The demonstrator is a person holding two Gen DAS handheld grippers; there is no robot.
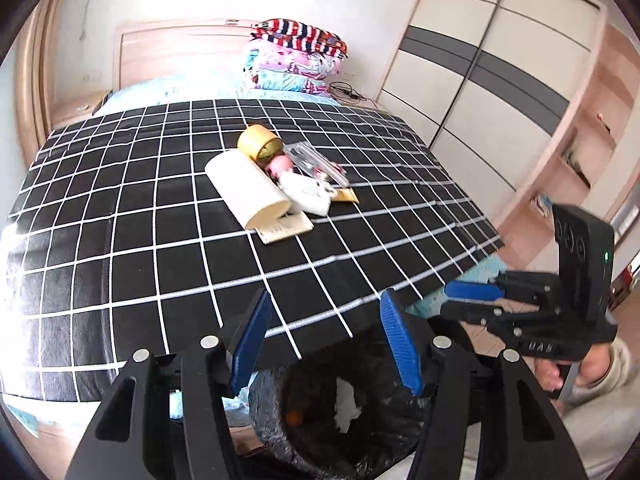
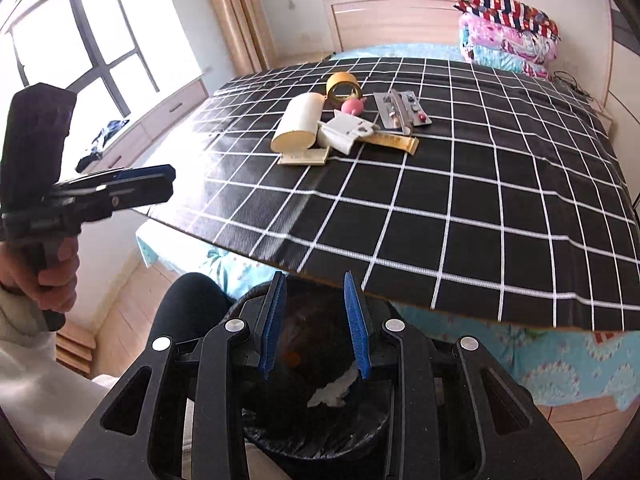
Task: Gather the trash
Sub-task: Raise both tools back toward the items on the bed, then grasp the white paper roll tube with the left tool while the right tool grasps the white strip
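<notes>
A pile of trash lies mid-cloth: a cream cylinder (image 1: pixel 248 188) (image 2: pixel 298 122), a yellow tape roll (image 1: pixel 258 142) (image 2: pixel 342 82), a pink ball (image 1: pixel 280 166) (image 2: pixel 352 106), white packaging (image 1: pixel 308 194) (image 2: pixel 346 132), blister packs (image 1: pixel 310 156) (image 2: pixel 402 110) and a gold sachet (image 2: pixel 394 142). A black-lined bin (image 1: pixel 340 432) (image 2: pixel 320 436) below the cloth's near edge holds a white tissue (image 1: pixel 348 404) (image 2: pixel 334 390). My left gripper (image 1: pixel 324 344) is open and empty over the bin. My right gripper (image 2: pixel 316 328) is open and empty over the bin too.
The black checked cloth (image 1: pixel 140 220) (image 2: pixel 480 200) covers a bed. Folded quilts (image 1: pixel 296 56) (image 2: pixel 508 32) are stacked by the headboard. A wardrobe (image 1: pixel 480 80) stands at the right, a window (image 2: pixel 80 40) at the left. My leg (image 2: pixel 192 304) is beside the bin.
</notes>
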